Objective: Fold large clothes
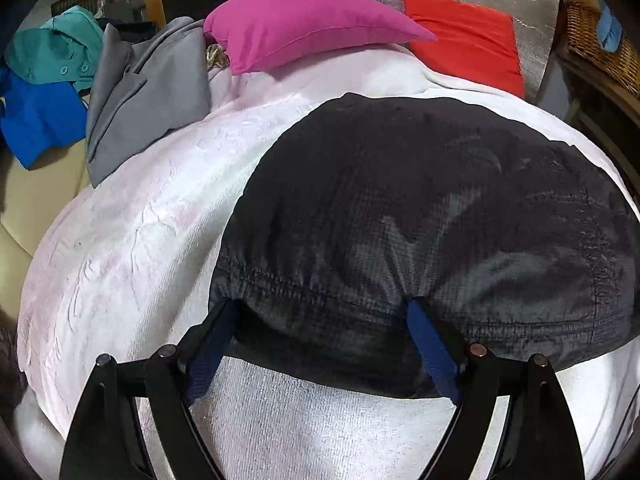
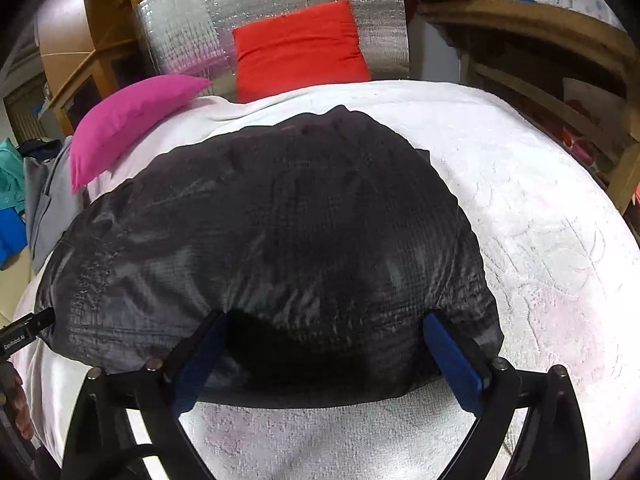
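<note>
Both tongs, left (image 1: 324,312) and right (image 2: 324,324), stand spread wide at the near hem of the black quilted garment (image 1: 420,208), which lies on the white towel-covered bed (image 1: 132,240). Pink cushion (image 1: 304,24), red cushion (image 1: 468,40) and grey clothing (image 1: 148,96) lie beyond; lettering on the left tool (image 2: 18,334) is too small to read.

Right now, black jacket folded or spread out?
Folded. The black jacket lies as a compact, puffy bundle on the white towel, with no sleeves or collar sticking out in either view.
</note>
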Demonstrator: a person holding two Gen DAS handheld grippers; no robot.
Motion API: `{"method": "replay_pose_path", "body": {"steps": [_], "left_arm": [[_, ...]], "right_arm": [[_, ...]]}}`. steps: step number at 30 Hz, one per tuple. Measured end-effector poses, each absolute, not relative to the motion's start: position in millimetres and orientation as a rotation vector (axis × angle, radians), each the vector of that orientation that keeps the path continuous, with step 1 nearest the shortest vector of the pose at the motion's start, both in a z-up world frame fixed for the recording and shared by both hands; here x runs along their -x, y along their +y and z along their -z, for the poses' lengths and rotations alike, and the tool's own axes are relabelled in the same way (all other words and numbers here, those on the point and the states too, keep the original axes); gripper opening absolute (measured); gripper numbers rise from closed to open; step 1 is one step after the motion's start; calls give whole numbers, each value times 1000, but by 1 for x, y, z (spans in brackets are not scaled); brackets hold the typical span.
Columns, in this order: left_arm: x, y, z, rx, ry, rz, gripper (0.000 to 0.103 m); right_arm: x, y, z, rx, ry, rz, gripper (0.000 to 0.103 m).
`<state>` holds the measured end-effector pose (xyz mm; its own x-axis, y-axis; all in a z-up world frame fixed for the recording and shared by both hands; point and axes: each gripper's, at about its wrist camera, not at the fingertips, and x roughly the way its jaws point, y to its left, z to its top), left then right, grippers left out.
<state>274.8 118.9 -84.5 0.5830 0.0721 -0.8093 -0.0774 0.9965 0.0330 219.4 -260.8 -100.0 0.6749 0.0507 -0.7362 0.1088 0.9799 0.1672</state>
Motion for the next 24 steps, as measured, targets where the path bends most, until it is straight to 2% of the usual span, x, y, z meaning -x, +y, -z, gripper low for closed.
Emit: {"method": "replay_pose_path", "body": {"steps": [6,13,24], "left_arm": [[-277,120,85,-9,949,-82,89],[-263,123,69,-1,927,-61,89],[-245,145,59,3,881,-42,89]], "right_arm": [[-222,-259,95,-186,873,45,101],[-191,-268,75,-217,838,39,101],[-146,-327,75,-409,838,44,101]]}}
